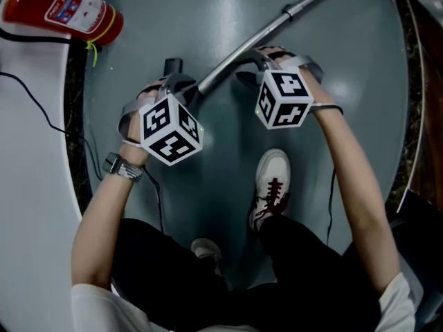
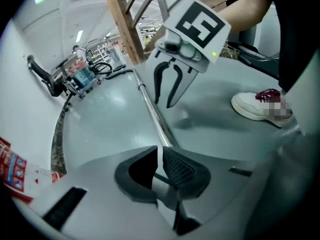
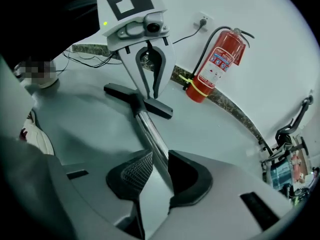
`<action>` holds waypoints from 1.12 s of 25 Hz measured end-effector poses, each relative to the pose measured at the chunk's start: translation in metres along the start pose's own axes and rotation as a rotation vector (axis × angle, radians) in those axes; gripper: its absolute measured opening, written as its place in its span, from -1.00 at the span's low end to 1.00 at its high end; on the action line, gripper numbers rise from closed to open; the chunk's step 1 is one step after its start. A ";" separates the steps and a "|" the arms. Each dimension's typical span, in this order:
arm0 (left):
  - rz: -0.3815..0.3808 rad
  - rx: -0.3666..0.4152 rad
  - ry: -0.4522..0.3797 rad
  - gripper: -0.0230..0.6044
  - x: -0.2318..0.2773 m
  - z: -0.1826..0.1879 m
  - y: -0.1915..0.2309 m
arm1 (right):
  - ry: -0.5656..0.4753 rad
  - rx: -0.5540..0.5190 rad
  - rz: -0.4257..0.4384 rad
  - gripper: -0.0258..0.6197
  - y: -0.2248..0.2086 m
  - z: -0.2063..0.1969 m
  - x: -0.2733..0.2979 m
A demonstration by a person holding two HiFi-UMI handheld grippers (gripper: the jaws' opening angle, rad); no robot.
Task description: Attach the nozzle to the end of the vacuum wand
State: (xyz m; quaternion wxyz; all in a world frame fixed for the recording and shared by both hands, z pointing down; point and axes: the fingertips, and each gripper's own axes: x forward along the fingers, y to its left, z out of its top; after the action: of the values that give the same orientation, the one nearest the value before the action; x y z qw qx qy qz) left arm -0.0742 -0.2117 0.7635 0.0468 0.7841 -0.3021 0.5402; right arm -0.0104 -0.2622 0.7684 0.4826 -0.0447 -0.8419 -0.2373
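A chrome vacuum wand [image 1: 277,26] slants from the upper right down to my two grippers. Its near end meets the neck of a black T-shaped nozzle [image 3: 120,91], which in the head view shows just past my left hand [image 1: 172,66]. In the right gripper view my left gripper [image 3: 150,95] stands over that joint, its fingers shut on the nozzle's neck. From its own view the wand [image 2: 150,109] runs straight out of the narrow gap of the left gripper [image 2: 161,164]. My right gripper [image 3: 159,166] is shut on the wand [image 3: 150,134] a little further up the tube.
A red fire extinguisher [image 1: 62,9] stands by the curved white wall at the upper left, with cables [image 1: 41,109] along it. The person's white shoe [image 1: 271,178] is planted just below the grippers. A cart of equipment [image 2: 80,76] and a wooden frame [image 2: 125,24] stand further off.
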 end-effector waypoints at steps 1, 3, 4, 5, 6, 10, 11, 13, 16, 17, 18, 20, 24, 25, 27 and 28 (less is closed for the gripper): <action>0.022 -0.009 -0.009 -0.87 -0.005 0.003 0.007 | -0.001 0.012 -0.010 -0.60 -0.001 -0.002 -0.004; 0.060 -0.020 -0.029 -0.92 -0.014 0.009 0.020 | -0.008 0.039 -0.035 -0.65 -0.006 -0.004 -0.012; 0.072 -0.027 -0.042 -0.92 -0.019 0.012 0.025 | -0.014 0.051 -0.050 -0.67 -0.009 -0.005 -0.017; 0.083 -0.035 -0.055 -0.92 -0.025 0.015 0.029 | -0.023 0.063 -0.065 -0.69 -0.012 -0.005 -0.023; 0.094 -0.041 -0.069 -0.92 -0.030 0.018 0.033 | -0.033 0.076 -0.080 -0.71 -0.015 -0.005 -0.029; 0.147 -0.051 -0.130 -0.92 -0.050 0.033 0.047 | -0.070 0.139 -0.143 -0.75 -0.030 -0.001 -0.051; 0.161 -0.057 -0.148 -0.92 -0.055 0.036 0.051 | -0.082 0.156 -0.157 -0.76 -0.034 0.000 -0.054; 0.186 -0.067 -0.187 -0.92 -0.064 0.042 0.057 | -0.113 0.193 -0.177 -0.76 -0.039 0.004 -0.062; 0.222 -0.074 -0.233 -0.92 -0.076 0.048 0.065 | -0.173 0.259 -0.204 -0.77 -0.045 0.011 -0.076; 0.233 -0.079 -0.241 -0.92 -0.080 0.049 0.067 | -0.193 0.279 -0.213 -0.77 -0.046 0.013 -0.081; 0.242 -0.084 -0.246 -0.92 -0.084 0.050 0.070 | -0.210 0.296 -0.222 -0.78 -0.048 0.015 -0.085; 0.261 -0.096 -0.254 -0.92 -0.092 0.052 0.075 | -0.237 0.323 -0.241 -0.79 -0.052 0.018 -0.094; 0.293 -0.107 -0.270 -0.92 -0.103 0.054 0.084 | -0.269 0.331 -0.291 -0.83 -0.061 0.024 -0.107; 0.299 -0.107 -0.272 -0.93 -0.105 0.055 0.085 | -0.277 0.328 -0.299 -0.83 -0.063 0.026 -0.109; 0.309 -0.105 -0.278 -0.93 -0.109 0.056 0.087 | -0.299 0.339 -0.312 -0.84 -0.065 0.029 -0.114; 0.313 -0.104 -0.284 -0.93 -0.111 0.058 0.087 | -0.312 0.349 -0.316 -0.84 -0.067 0.030 -0.116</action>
State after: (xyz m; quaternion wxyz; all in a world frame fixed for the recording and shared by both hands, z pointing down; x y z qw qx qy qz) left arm -0.0983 -0.2592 0.6206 -0.0401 0.7923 -0.4512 0.4088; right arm 0.0071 -0.2899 0.6353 0.3045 0.1348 -0.9307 -0.1511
